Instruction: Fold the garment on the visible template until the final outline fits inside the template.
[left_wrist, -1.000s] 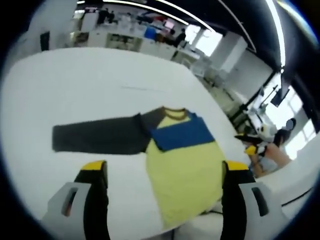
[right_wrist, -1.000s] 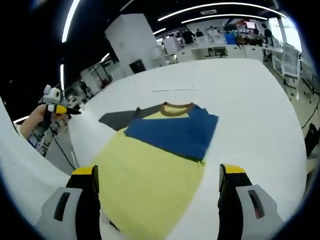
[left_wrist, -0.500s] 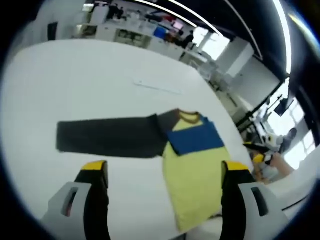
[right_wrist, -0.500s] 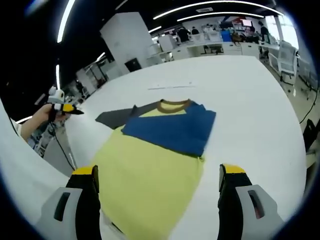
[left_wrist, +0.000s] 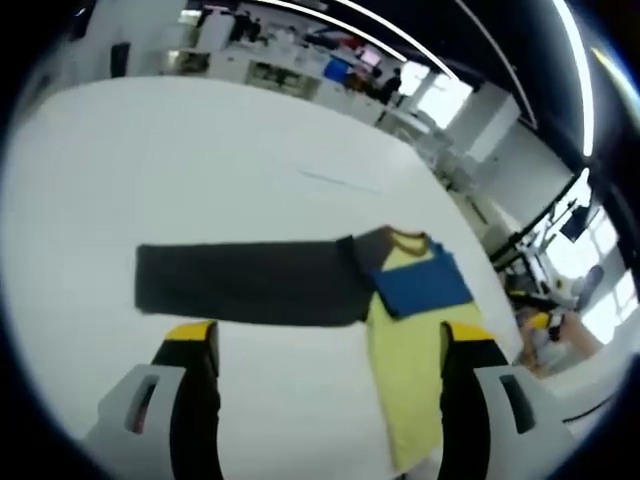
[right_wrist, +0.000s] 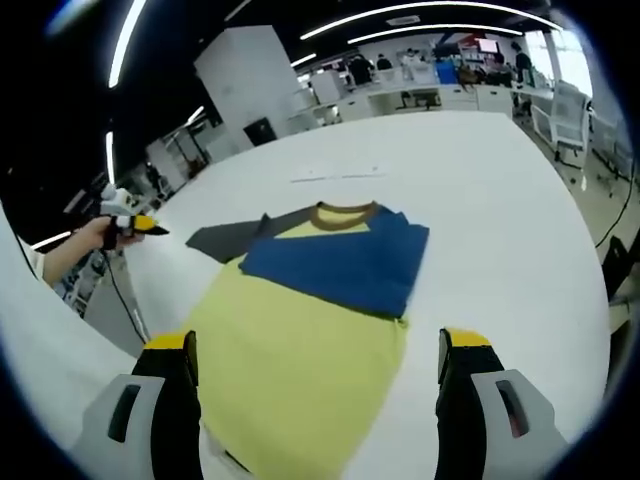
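A long-sleeved shirt lies flat on the white table (left_wrist: 200, 150). Its yellow body (left_wrist: 410, 350) runs toward the near table edge. The dark grey sleeve (left_wrist: 250, 285) stretches straight out to the left, and the blue sleeve (left_wrist: 420, 285) is folded across the chest. My left gripper (left_wrist: 328, 335) hovers open above the table, just in front of the grey sleeve. In the right gripper view the yellow body (right_wrist: 300, 350), blue sleeve (right_wrist: 340, 265) and brown collar (right_wrist: 345, 210) lie ahead. My right gripper (right_wrist: 316, 342) is open over the hem, holding nothing.
A faint thin line (right_wrist: 340, 175) marks the table (right_wrist: 500, 200) beyond the collar. A hand holds the left gripper (right_wrist: 125, 222) off the table's left edge, with a cable (right_wrist: 120, 290) hanging below. Desks, chairs and people stand far behind.
The left gripper view has swung left, so the grey sleeve now sits in its centre and the body at the right. The right gripper view has barely shifted. The garment itself has not moved.
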